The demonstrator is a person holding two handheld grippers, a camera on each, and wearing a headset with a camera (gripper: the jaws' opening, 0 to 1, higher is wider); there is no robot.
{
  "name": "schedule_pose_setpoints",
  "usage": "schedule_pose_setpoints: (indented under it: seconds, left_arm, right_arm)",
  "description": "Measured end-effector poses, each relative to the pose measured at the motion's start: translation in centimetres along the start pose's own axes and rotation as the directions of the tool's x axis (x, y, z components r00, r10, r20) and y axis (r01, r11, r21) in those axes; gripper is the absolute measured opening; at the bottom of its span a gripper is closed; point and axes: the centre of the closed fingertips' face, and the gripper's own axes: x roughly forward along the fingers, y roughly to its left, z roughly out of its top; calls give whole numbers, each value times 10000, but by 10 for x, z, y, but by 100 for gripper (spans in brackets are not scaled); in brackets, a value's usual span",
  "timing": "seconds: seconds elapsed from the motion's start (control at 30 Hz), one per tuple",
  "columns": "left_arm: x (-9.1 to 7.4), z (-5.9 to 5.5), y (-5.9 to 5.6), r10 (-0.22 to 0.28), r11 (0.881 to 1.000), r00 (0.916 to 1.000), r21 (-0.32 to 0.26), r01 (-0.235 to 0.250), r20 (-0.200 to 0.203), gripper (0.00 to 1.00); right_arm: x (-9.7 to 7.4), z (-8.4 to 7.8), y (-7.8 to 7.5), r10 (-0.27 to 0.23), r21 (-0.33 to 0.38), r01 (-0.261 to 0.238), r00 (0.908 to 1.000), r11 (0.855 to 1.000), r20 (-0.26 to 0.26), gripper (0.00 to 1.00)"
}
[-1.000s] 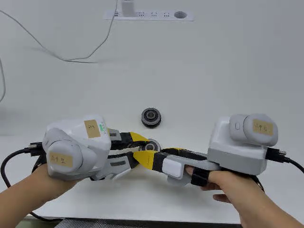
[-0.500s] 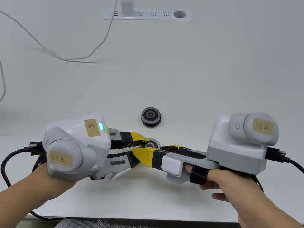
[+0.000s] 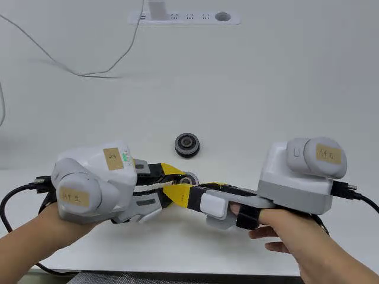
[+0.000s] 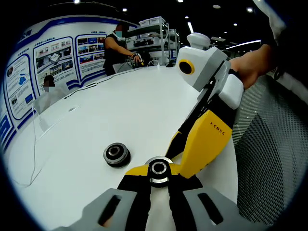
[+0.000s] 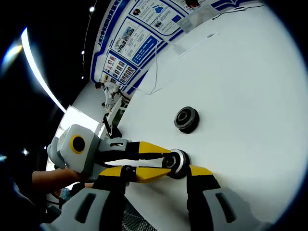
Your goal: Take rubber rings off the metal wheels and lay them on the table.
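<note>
Two small round wheels. First wheel: black rubber ring round a metal hub, lying flat and alone on the white surface. Second wheel: silvery rim, dark centre, just nearer than the first, off the surface, pinched between the yellow jaws of left gripper and right gripper.

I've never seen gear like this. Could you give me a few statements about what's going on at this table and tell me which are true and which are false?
1. The left hand-held gripper clamps a small wheel. True.
2. The right hand-held gripper points away from that wheel. False: its jaws reach right up to it.
3. A second wheel lies on the table, touched by nothing. True.
4. The power strip sits next to the second wheel. False: it lies at the table's far edge, well away from it.
</note>
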Motion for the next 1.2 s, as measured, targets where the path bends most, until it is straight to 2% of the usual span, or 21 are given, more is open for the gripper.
schedule_pose_setpoints:
  seconds: [0.23,0.37,0.57,0.7,1.2]
  left_arm:
    - [0,0,0,-1,10000,10000,12,1,-28,12]
    - [0,0,0,2,10000,10000,1,-2,-28,12]
    - [0,-1,0,-6,10000,10000,7,6,-51,12]
    - [0,0,0,0,10000,10000,2,0,-50,12]
    - [1,-1,0,50,10000,9999,29,-49,-95,12]
  right_arm:
    - [-2,3,0,94,329,-100,9998,9994,196,52]
    - [-4,8,2,254,467,-278,9984,9985,510,50]
    - [-1,6,-1,77,312,-89,9992,9995,387,52]
    - [0,4,1,183,415,-196,9994,9989,304,52]
    - [3,6,-4,-64,574,47,9996,9983,290,54]
